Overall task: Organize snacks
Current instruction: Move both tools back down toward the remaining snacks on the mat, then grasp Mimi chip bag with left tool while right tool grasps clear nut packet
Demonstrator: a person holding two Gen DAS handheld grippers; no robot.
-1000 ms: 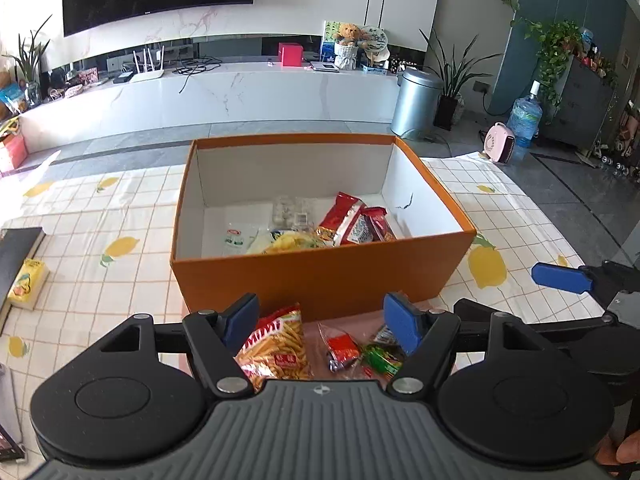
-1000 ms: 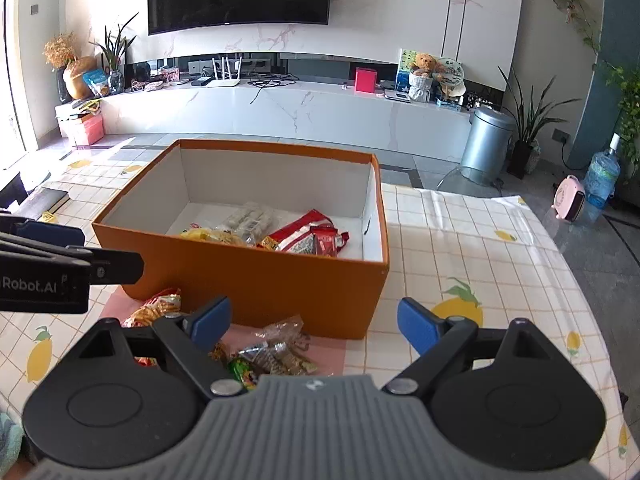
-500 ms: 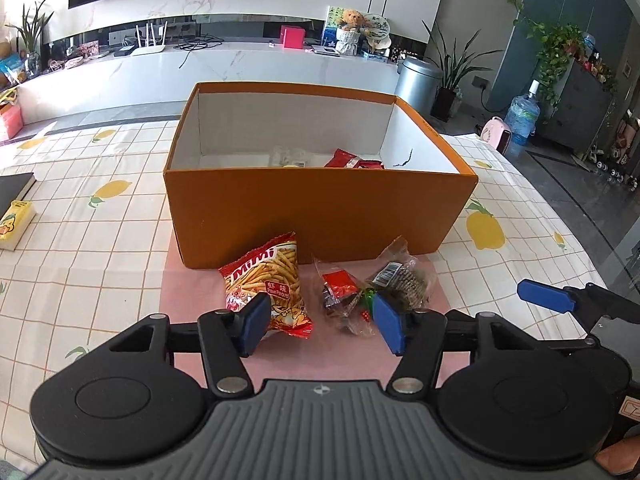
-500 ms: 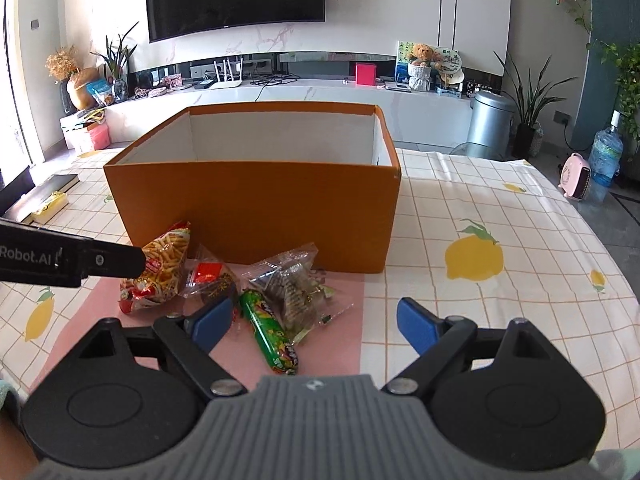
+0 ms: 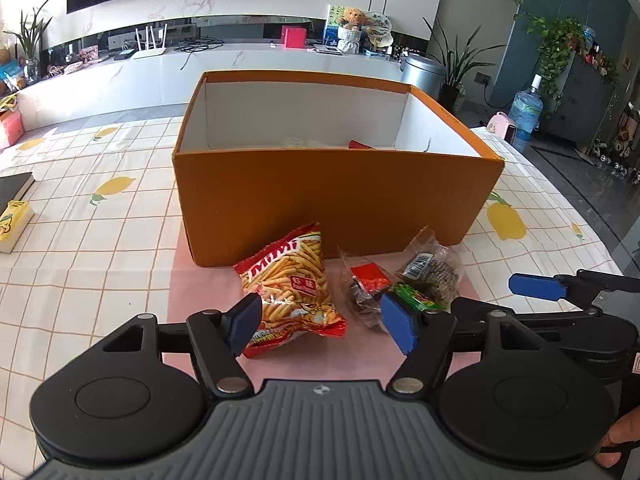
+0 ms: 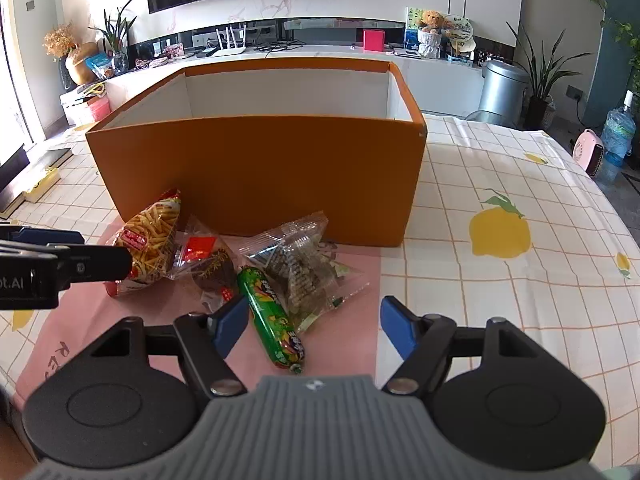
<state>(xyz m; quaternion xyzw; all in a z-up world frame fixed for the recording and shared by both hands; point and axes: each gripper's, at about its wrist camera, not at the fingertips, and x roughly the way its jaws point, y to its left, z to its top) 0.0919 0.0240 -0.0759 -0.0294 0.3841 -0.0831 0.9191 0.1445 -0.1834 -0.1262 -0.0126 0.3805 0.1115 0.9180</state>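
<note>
Left gripper, jaws just reopened, straddles the fries packet unclenched; right gripper, narrowing, brackets the green candy tube at six o'clock of the orange box, ungrasped.

A table under a white checked cloth printed with yellow lemons carries a pink paper mat, an orange cardboard box, and, at left, a black book beside a small yellow carton.
</note>
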